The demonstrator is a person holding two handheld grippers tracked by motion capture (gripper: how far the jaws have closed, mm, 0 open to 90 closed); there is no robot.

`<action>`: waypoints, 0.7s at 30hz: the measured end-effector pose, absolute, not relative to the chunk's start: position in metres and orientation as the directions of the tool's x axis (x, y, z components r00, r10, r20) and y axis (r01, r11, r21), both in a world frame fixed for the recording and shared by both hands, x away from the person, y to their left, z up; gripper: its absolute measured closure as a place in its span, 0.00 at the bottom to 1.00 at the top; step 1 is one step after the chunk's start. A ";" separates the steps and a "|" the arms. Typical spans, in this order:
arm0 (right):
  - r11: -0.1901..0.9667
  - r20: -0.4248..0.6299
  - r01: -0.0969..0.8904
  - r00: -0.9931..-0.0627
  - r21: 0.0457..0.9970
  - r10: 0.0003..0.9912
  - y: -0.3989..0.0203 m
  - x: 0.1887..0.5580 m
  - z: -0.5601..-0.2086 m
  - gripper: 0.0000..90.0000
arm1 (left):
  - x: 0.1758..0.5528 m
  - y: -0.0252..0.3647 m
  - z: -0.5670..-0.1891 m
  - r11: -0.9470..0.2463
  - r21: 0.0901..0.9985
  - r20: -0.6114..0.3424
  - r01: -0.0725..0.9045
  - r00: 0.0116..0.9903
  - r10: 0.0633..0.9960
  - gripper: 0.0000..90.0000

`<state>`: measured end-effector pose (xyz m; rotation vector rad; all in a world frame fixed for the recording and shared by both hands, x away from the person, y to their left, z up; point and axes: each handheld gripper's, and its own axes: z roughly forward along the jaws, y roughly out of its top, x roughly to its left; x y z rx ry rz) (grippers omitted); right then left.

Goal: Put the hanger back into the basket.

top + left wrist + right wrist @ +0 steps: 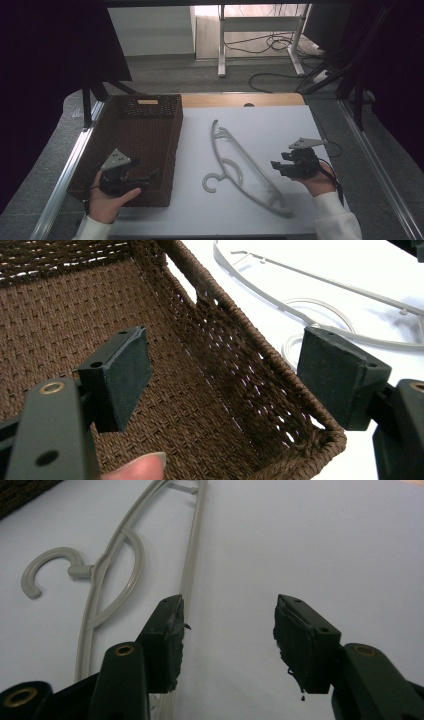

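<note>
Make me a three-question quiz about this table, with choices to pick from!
1. Where does the hanger lie?
A. inside the basket
B. on the white table, right of the basket
C. on the floor

2. What colour is the basket?
A. brown
B. blue
C. yellow

3. How do the jaws of the right gripper stand?
A. clamped on the hanger
C. clamped on the basket
B. apart, with nothing between them

Answers:
1 B, the high view shows it flat on the table beside the basket.
2 A, its woven walls are dark brown.
3 B, the right gripper view shows bare table in the gap, with the hanger's bar running beside one jaw.
</note>
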<state>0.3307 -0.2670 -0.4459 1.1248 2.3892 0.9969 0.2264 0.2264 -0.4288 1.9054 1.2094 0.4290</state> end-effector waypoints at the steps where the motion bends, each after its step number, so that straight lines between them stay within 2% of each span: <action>1: 0.452 0.010 0.556 -0.639 0.698 0.769 -0.262 0.333 -0.448 0.54 | 0.227 0.227 -0.429 -0.205 0.783 -0.135 0.587 0.482 0.866 0.24; 9: 0.496 0.000 0.563 -0.661 0.661 0.750 -0.235 0.344 -0.453 0.60 | 0.229 0.229 -0.430 -0.210 0.784 -0.138 0.585 0.493 0.859 0.24; 21: 0.555 0.009 0.567 -0.704 0.609 0.710 -0.205 0.350 -0.462 0.63 | 0.230 0.227 -0.428 -0.220 0.783 -0.130 0.581 0.500 0.856 0.23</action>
